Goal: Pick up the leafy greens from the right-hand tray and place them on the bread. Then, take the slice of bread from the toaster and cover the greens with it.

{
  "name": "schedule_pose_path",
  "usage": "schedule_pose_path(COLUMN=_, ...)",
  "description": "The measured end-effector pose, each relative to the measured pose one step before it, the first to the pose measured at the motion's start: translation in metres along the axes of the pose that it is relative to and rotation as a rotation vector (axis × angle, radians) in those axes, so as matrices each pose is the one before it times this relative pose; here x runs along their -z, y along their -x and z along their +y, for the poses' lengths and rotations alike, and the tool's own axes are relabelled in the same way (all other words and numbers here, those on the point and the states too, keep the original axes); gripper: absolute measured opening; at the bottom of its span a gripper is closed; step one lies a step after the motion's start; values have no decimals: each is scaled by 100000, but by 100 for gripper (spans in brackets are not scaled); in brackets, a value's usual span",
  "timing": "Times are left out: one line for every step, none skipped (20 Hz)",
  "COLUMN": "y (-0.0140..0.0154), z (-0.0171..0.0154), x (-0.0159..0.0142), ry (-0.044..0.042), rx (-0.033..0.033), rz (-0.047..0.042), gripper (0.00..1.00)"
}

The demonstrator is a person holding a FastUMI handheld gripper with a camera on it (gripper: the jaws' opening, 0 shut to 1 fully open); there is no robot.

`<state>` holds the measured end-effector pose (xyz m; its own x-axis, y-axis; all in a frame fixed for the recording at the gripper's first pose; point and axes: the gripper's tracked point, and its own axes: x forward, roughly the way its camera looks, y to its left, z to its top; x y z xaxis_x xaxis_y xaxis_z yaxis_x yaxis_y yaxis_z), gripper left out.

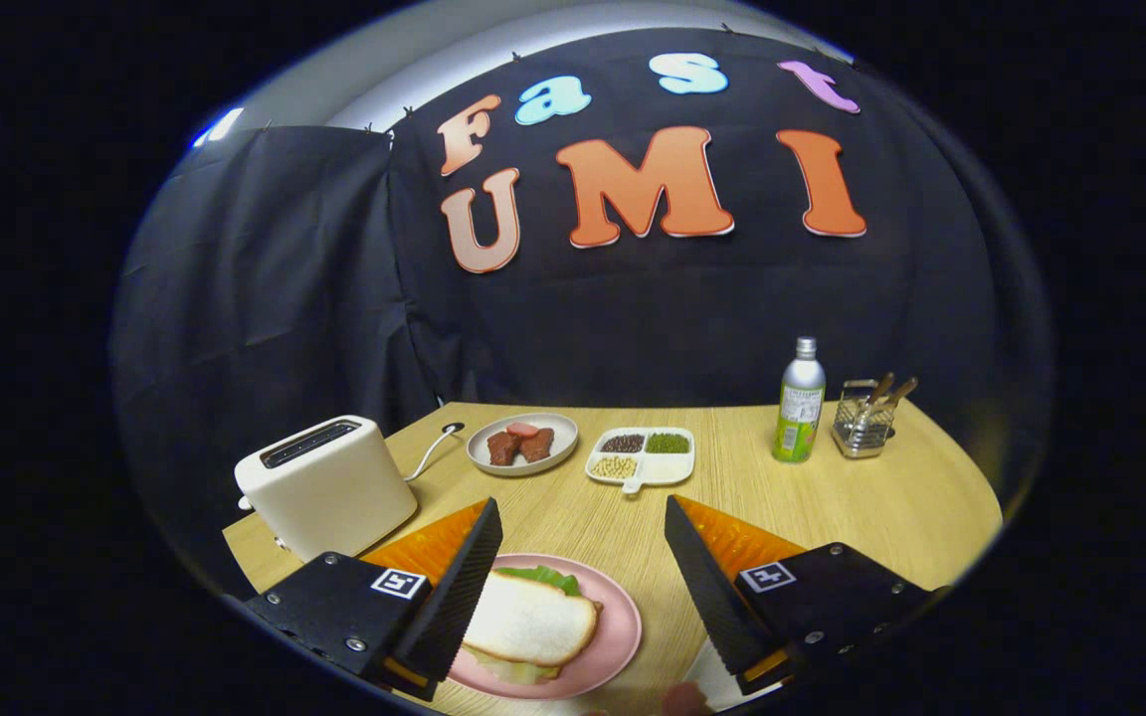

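Note:
My gripper [581,517] is open above the wooden table, nothing between its fingers. Just below and between the fingers, nearer the left one, lies a pink plate [617,626]. On it a slice of bread [531,622] lies on top of leafy greens [541,576], whose green edge peeks out at the far side; another bread layer shows under them at the near side. The cream toaster [326,485] stands beyond the left finger, its slots dark. A white tray edge [707,681] shows by the right finger.
Beyond the fingers sit a grey plate with meat pieces [522,444], a white divided dish of beans [642,456], a green bottle [799,401] and a wire utensil holder [863,420]. The toaster's cable [431,448] runs across the table behind it.

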<state>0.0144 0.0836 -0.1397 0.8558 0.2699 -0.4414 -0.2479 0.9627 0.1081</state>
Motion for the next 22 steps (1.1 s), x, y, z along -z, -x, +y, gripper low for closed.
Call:
schedule_pose_path(y=268, z=-137, x=-822, ry=1429, rx=1503, rz=-2718, gripper=98)
schedule_pose_path(y=178, z=-85, x=-973, ry=602, rx=1620, rz=-3195, gripper=99)
schedule_pose_path(y=155, z=4, x=-898, ry=433, rx=768, rz=-3362, gripper=99)
schedule_pose_path(y=180, z=-27, x=-926, ry=100, rx=1395, rz=-3480, gripper=99)
schedule_pose_path(y=273, z=-200, x=-926, ry=174, rx=1258, rz=-3000, gripper=99)
schedule_pose_path(y=288, z=-216, x=-860, ry=493, rx=1199, rz=-2865, gripper=99)
schedule_pose_path(y=121, z=-116, x=-772, ry=855, rx=1059, rz=-2895, gripper=98)
schedule_pose_path(y=214, z=-161, x=-719, ry=953, rx=1343, rz=-2457, gripper=98)
schedule_pose_path(y=167, z=-199, x=-557, ry=656, rx=1455, rz=-1941, gripper=98)
schedule_pose_path(y=245, z=-45, x=-453, ry=-36, rx=1107, rz=-1273, gripper=98)
schedule_pose_path(y=131, z=-40, x=-389, ry=-742, rx=771, rz=-1326, gripper=98)
schedule_pose_path(y=106, z=-5, x=-346, ry=-757, rx=147, rz=-1395, gripper=98)
schedule_pose_path(y=28, z=-26, x=-234, ry=-566, rx=63, rz=-1069, gripper=98)
schedule_pose_path(y=95, z=-61, x=-253, ry=-291, rx=277, rz=-1041, gripper=98)
schedule_pose_path(y=53, z=-160, x=-258, ry=-121, rx=466, rz=-908, gripper=98)
schedule_pose_path(y=19, z=-175, x=-132, ry=-187, rx=620, rz=-566, gripper=98)
schedule_pose_path(y=24, z=-108, x=-203, ry=-290, rx=443, rz=-429, gripper=98)
schedule_pose_path(y=72, z=-125, x=-95, ry=-401, rx=544, rz=-83, gripper=98)
schedule_pose_path(y=43, z=-13, x=18, ry=5, rx=53, rz=-338, gripper=98)
schedule_pose_path(y=-49, z=-216, x=-37, ry=489, rx=673, rz=-540, gripper=98)
schedule_pose_path(y=-3, z=-115, x=-52, ry=1157, rx=611, rz=-542, gripper=98)
schedule_pose_path(y=60, z=-76, x=-12, ry=1096, rx=765, rz=-224, gripper=98)
